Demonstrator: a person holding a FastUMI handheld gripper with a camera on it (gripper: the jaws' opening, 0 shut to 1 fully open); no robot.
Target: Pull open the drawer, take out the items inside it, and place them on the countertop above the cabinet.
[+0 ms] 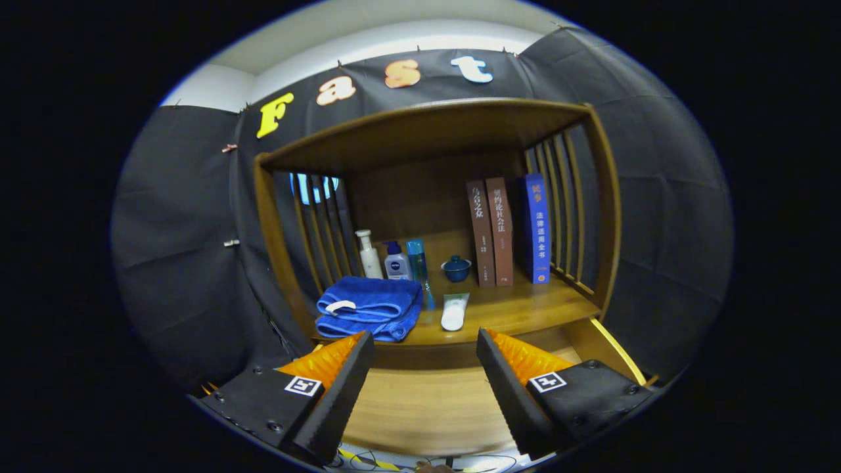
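The gripper [426,341] is hanging wide open at the bottom of the frame, holding nothing. Between its fingers the drawer [427,404] is showing its bare wood floor; its front is cut off low down. Just past the fingers, on the countertop [525,309], a folded blue towel [370,307] is lying at lower left, and a white tube [454,311] is lying beside it. Farther back three bottles [395,259] are standing, one half hidden by the towel; their labels are too small to read. A small blue cup [456,268] is sitting mid-frame. Three books [509,230] are standing at right, their spine writing too blurry to make out.
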